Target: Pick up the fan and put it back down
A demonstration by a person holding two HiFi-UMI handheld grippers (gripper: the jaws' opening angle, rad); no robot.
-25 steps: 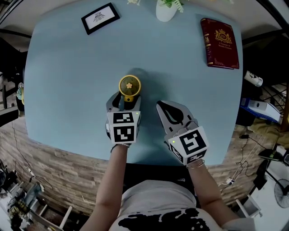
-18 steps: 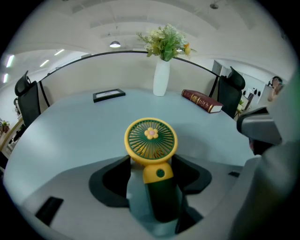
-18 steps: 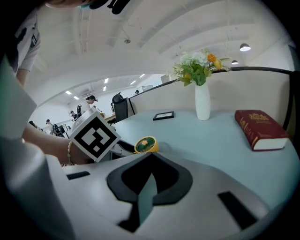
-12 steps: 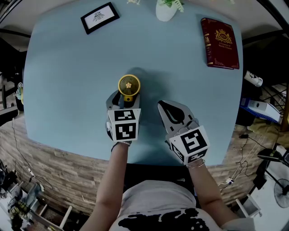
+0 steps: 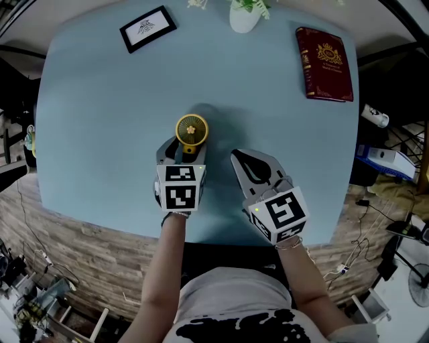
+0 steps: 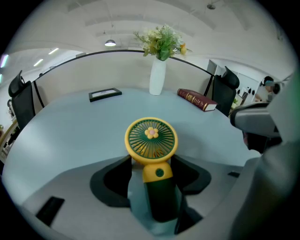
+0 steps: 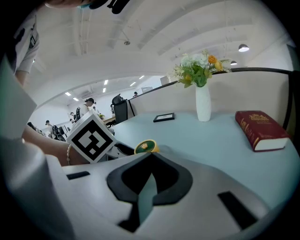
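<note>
The left gripper (image 6: 151, 162) has its jaws on either side of the fan's (image 6: 151, 139) dark green handle (image 6: 160, 202). A sliver of tabletop (image 5: 100, 120) shows between the handle and the left-hand jaw, so they do not clamp it yet, though they have just been closing on it. The handle is the sensible place to grip: it is slim and upright, below the round yellow head that faces this gripper's camera. The fan stands upright near the person's edge of the tabletop, probably ready for a straight lift. The right gripper (image 7: 149, 156) waits just beside the left one, jaws tip to tip with nothing between them. It looks idle, since one hand should be enough. A frame (image 5: 148, 27), vase (image 5: 244, 16) and red book (image 5: 324, 55) sit well apart at the far side.

Compared with a second ago, the fan is on the same spot and not lifted. The left jaws are slightly narrower, and the right gripper is where it was.
</note>
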